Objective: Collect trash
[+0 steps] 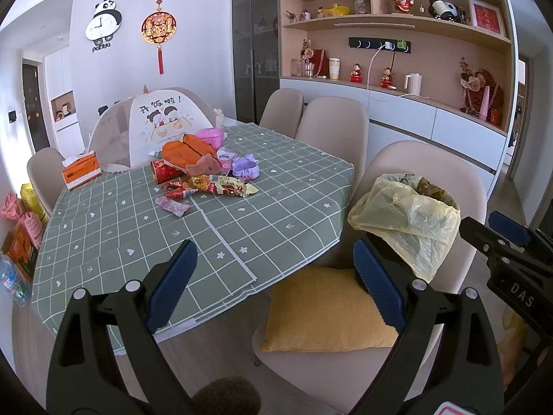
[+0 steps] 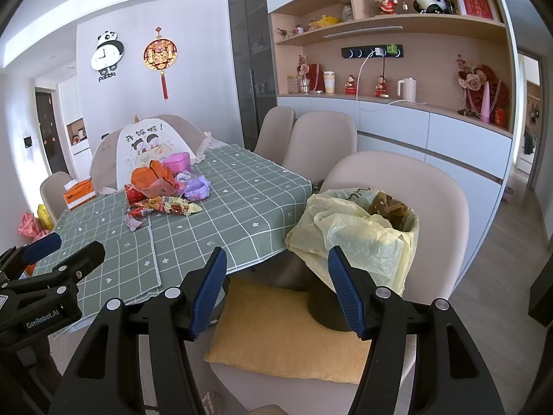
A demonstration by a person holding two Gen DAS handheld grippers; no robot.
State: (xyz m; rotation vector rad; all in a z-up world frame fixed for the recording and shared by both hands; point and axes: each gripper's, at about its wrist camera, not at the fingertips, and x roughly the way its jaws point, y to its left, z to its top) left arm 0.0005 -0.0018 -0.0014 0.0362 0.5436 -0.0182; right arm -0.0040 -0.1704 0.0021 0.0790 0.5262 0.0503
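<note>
While both grippers (image 1: 273, 287) (image 2: 276, 290) gape empty, wrappers (image 1: 207, 183) lie well ahead on the table (image 1: 276, 180).

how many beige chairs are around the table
5 beige padded chairs: the nearest holds the bag-lined bin and yellow cushion, two along the table's right side, one at the left, one behind the food cover. More may be hidden.

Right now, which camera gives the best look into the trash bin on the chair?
The right wrist view: the trash bin sits close and central, its yellow liner and dark contents visible. The left wrist view shows the bin off to the right, partly behind a finger.
</note>
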